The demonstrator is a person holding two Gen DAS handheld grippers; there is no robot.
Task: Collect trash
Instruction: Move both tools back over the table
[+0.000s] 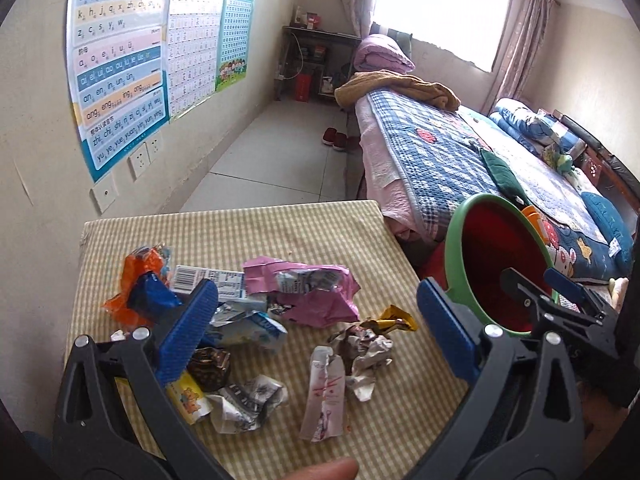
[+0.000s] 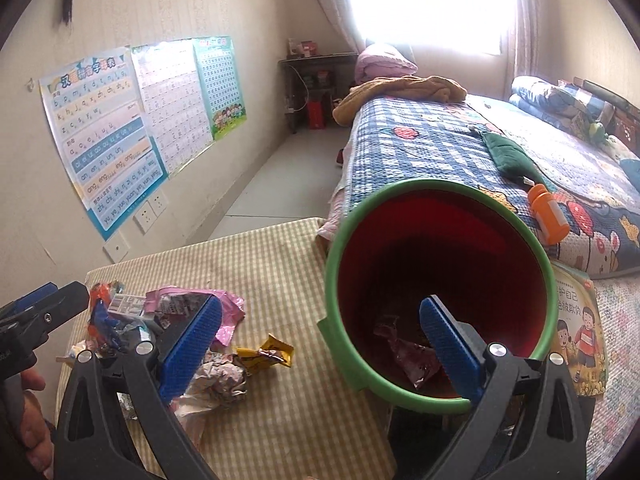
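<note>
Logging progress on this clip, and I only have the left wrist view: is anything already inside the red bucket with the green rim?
Observer: Yes. The right wrist view shows a crumpled shiny wrapper at the bottom of the red bucket with the green rim.
Operator: Is the right gripper carrying anything?
Observer: No. The right gripper is wide open, with nothing between its pads.
Operator: Anything beside the bucket?
Observer: A children's picture book lies just right of it.

Home bedroom, quilted bed (image 1: 440,148), probably child's
</note>
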